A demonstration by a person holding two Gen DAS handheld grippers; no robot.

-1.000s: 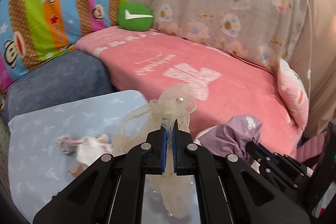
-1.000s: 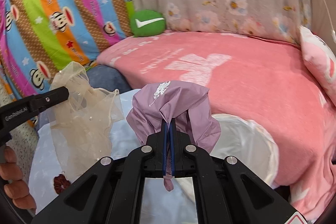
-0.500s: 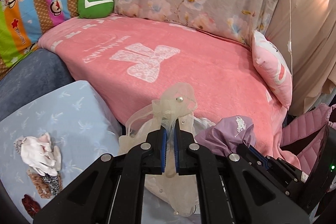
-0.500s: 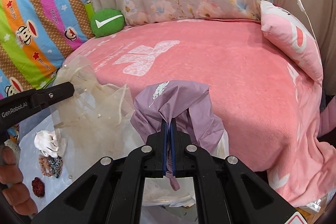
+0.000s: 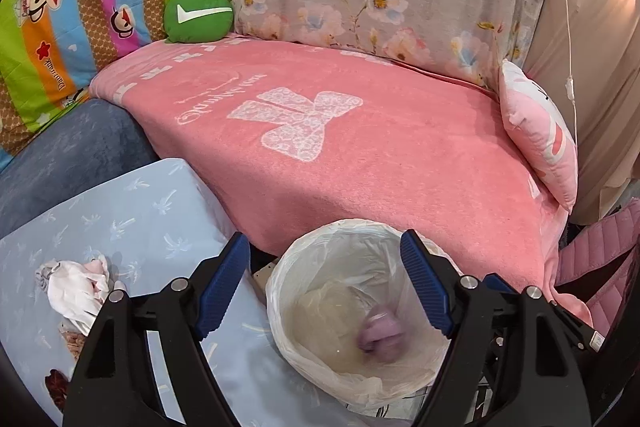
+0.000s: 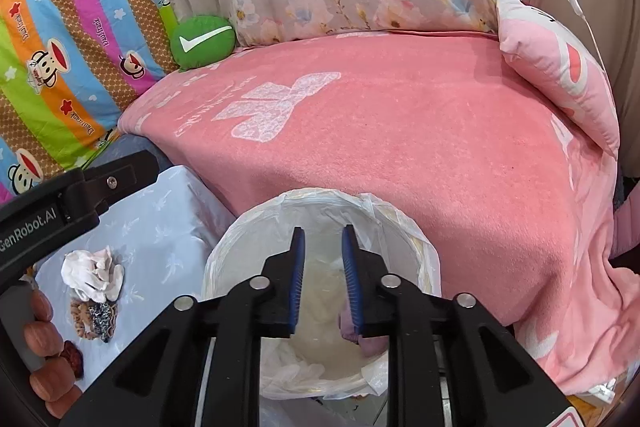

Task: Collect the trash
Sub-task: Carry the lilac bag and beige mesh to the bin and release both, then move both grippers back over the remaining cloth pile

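Both the left gripper [image 5: 322, 283] and right gripper [image 6: 323, 277] hang empty over the lined trash bin [image 5: 280, 291], fingers spread. The purple cloth [image 5: 380, 333] lies inside it. Crumpled white scraps [image 6: 94, 273] remain on the tabletop's near-left part; reaching across could snag the thin liner.

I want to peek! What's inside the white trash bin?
Inside the trash bin, on its clear bag liner, lie a cream see-through piece and a purple piece. The bin's bottom is hidden beneath them. Both grippers, left and right, are open above it.
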